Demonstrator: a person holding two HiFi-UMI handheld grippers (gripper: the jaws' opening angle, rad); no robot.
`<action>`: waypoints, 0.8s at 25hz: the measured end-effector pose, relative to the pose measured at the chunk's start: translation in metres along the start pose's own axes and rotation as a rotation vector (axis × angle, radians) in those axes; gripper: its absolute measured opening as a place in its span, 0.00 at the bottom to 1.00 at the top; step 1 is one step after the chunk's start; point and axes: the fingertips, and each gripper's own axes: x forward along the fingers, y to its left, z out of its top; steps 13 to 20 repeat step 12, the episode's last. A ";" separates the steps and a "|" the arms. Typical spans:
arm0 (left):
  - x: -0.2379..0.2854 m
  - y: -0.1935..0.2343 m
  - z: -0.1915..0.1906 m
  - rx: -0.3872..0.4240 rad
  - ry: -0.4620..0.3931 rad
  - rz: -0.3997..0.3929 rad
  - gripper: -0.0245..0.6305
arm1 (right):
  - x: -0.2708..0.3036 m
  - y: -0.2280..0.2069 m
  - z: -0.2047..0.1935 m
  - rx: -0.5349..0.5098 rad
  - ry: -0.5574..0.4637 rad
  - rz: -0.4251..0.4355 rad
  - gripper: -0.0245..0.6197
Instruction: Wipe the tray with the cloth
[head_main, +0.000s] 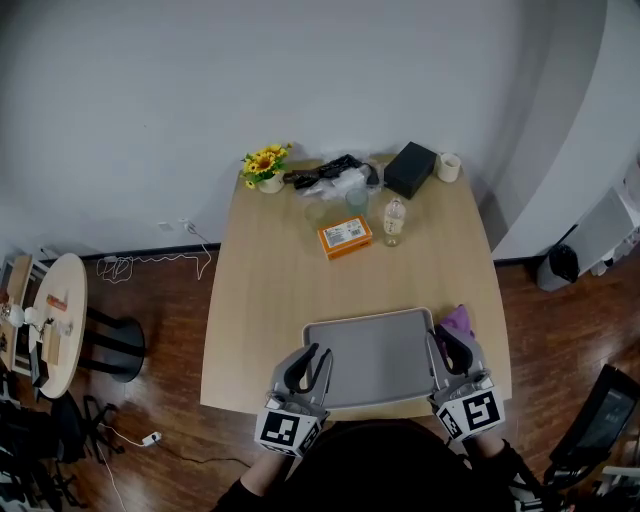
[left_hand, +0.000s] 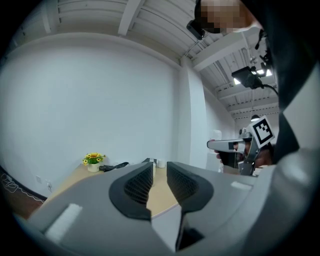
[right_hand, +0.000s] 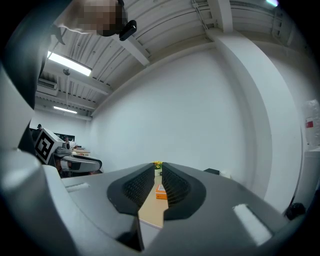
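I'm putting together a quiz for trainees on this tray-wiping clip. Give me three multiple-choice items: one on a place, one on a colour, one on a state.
1. Where does the purple cloth lie?
A. In the middle of the tray
B. At the tray's far right corner
C. Beside the sunflowers

2. What colour is the box in the middle of the table?
A. Orange
B. Green
C. White

3. How do the right gripper jaws stand?
A. Wide apart
B. Close together, nothing between them
C. Clamped on the cloth

Answers:
1 B: the head view shows the cloth at that corner.
2 A: its top and sides are orange.
3 B: the right gripper view shows only a slit, with the table visible through it.
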 end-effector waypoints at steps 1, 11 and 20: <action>0.000 0.000 0.000 0.000 0.000 0.000 0.14 | 0.000 0.000 0.000 0.001 0.000 0.000 0.11; -0.001 0.000 0.006 0.003 -0.022 -0.003 0.14 | 0.000 0.002 0.000 -0.010 0.004 -0.001 0.11; -0.001 0.001 0.005 0.002 -0.017 -0.001 0.14 | 0.000 0.002 0.000 -0.010 0.004 -0.001 0.11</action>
